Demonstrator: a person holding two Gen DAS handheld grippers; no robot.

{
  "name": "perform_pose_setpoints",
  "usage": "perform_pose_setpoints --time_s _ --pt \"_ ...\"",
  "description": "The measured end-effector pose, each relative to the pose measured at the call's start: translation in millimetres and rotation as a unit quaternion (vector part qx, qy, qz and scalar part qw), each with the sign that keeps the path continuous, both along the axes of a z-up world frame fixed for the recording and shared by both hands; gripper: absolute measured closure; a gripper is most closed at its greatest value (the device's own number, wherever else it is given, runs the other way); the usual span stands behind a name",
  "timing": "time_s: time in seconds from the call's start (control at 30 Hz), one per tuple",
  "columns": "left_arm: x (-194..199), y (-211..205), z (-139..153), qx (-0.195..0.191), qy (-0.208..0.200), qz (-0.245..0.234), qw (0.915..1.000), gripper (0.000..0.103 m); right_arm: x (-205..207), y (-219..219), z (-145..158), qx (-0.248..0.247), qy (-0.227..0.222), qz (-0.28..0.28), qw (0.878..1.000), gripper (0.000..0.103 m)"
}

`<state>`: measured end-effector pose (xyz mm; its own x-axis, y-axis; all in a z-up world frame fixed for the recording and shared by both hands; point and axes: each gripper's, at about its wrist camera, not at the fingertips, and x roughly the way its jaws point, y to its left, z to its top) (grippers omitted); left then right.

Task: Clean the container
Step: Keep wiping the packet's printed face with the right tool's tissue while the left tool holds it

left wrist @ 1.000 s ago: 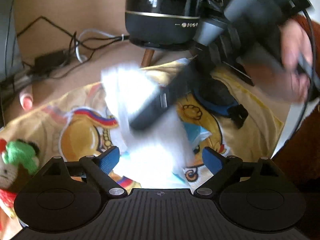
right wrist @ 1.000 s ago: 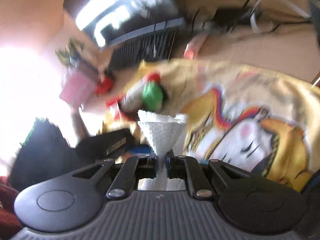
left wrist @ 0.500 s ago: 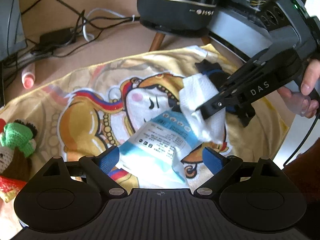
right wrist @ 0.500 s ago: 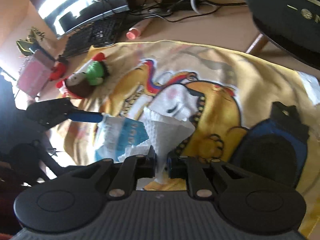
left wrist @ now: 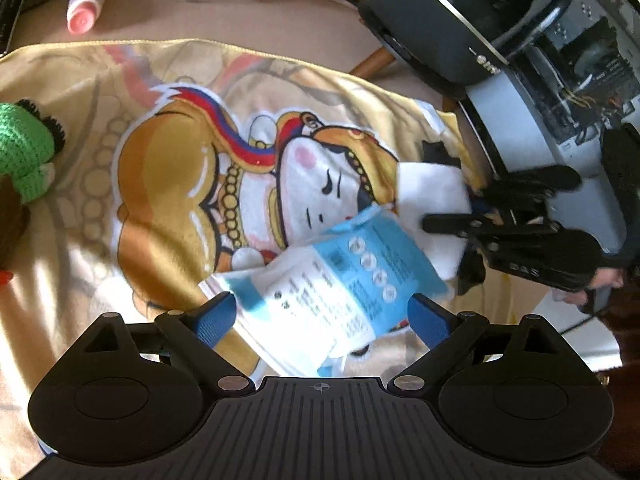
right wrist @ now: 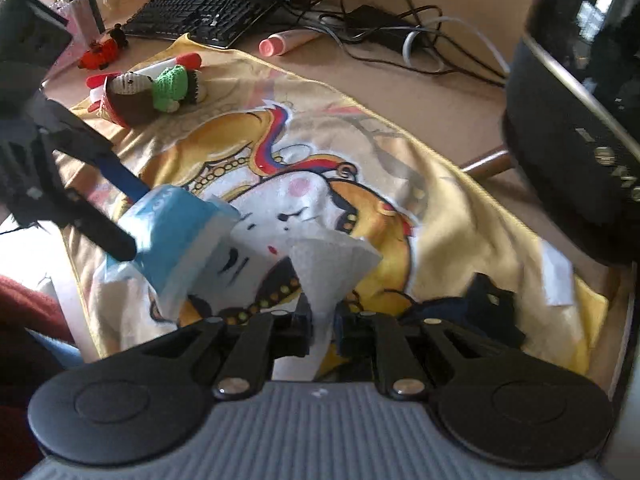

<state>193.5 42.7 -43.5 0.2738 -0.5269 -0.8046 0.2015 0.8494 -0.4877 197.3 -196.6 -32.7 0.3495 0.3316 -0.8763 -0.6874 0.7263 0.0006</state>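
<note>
A blue and white wipes packet [left wrist: 336, 292] sits tilted between the blue pads of my left gripper [left wrist: 320, 318], which press on its two ends. In the right wrist view that packet [right wrist: 172, 240] is raised off the cloth in the left gripper [right wrist: 136, 220]. My right gripper [right wrist: 322, 320] pinches the stem of a white wipe [right wrist: 332, 256] while its jaws are opening. From the left wrist view the right gripper [left wrist: 440, 224] holds the wipe [left wrist: 428, 188] down over a black and blue case [right wrist: 472, 300], mostly hidden there.
Everything lies on a yellow cartoon cloth [left wrist: 160, 184] on a tan desk. A black round appliance [left wrist: 460, 20] on wooden legs stands behind it. A crochet toy [right wrist: 160, 88], a pink tube [right wrist: 280, 44], a keyboard [right wrist: 192, 20] and cables lie at the far side.
The right gripper carried the white wipe away from the packet to the black case at the cloth's right edge, and its gap widened a little. The left gripper rolled and closed in on the packet.
</note>
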Motion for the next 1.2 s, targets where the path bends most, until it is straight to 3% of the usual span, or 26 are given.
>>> perform_pose_setpoints --time_s 0.1,0.17,0.2,0.23,0.27,0.37,0.47,0.6,0.63,0.67,0.7,0.77,0.83,0.9,0.93,1.03,1.13,1.2 --pt "-6 4 0 -0.005 0.011 0.0 0.9999 0.006 6 10 -13 0.005 -0.006 -0.009 1.0 0.061" --pt "-7 6 -3 -0.019 0.021 0.005 0.9996 0.006 10 13 -19 0.01 -0.011 -0.018 1.0 0.06" --pt "-5 8 -5 -0.03 0.026 0.01 0.9992 0.006 13 13 -21 0.018 -0.008 -0.025 0.999 0.067" --pt "-3 9 -7 -0.042 0.031 0.014 0.9985 0.006 16 12 -23 0.028 -0.005 -0.032 0.999 0.091" --pt "-1 9 -8 -0.055 0.034 0.018 0.9978 0.006 19 8 -21 0.048 0.005 -0.041 0.998 0.097" --pt "10 6 -14 -0.088 0.034 0.014 0.9955 0.006 29 -6 -17 0.119 0.074 -0.061 0.988 0.096" --pt "22 -2 -22 -0.105 0.03 0.005 0.994 0.005 29 -15 -19 0.127 0.086 -0.077 0.985 0.096" --pt "25 -11 -25 -0.125 -0.009 -0.014 0.9921 0.007 27 -22 -22 0.154 0.103 -0.104 0.977 0.096" --pt "23 -15 -23 -0.12 -0.025 -0.021 0.9922 0.016 27 -24 -22 0.167 0.11 -0.11 0.974 0.095" --pt "20 -18 -20 -0.112 -0.043 -0.028 0.9923 0.043 26 -26 -22 0.175 0.114 -0.118 0.971 0.093" --pt "16 -22 -15 -0.095 -0.067 -0.038 0.9925 0.049 25 -28 -22 0.183 0.118 -0.125 0.968 0.093" --pt "7 -29 -5 -0.057 -0.119 -0.058 0.9896 0.048 25 -31 -21 0.203 0.126 -0.137 0.961 0.093" --pt "-6 -36 9 0.0 -0.19 -0.078 0.9786 0.049 28 -30 -16 0.216 0.124 -0.141 0.958 0.093" --pt "-19 -42 24 0.057 -0.26 -0.097 0.9589 0.049 32 -24 -6 0.226 0.111 -0.137 0.958 0.093" --pt "-26 -46 29 0.092 -0.298 -0.108 0.944 0.049 35 -20 0 0.23 0.103 -0.132 0.959 0.093" --pt "-50 -56 31 0.223 -0.415 -0.14 0.8708 0.049 44 -5 19 0.235 0.073 -0.115 0.963 0.093" --pt "-58 -48 20 0.241 -0.403 -0.143 0.8715 0.049 47 7 26 0.219 0.05 -0.109 0.968 0.094" --pt "-64 -42 16 0.239 -0.389 -0.137 0.8791 0.049 47 12 28 0.213 0.043 -0.107 0.97 0.095"
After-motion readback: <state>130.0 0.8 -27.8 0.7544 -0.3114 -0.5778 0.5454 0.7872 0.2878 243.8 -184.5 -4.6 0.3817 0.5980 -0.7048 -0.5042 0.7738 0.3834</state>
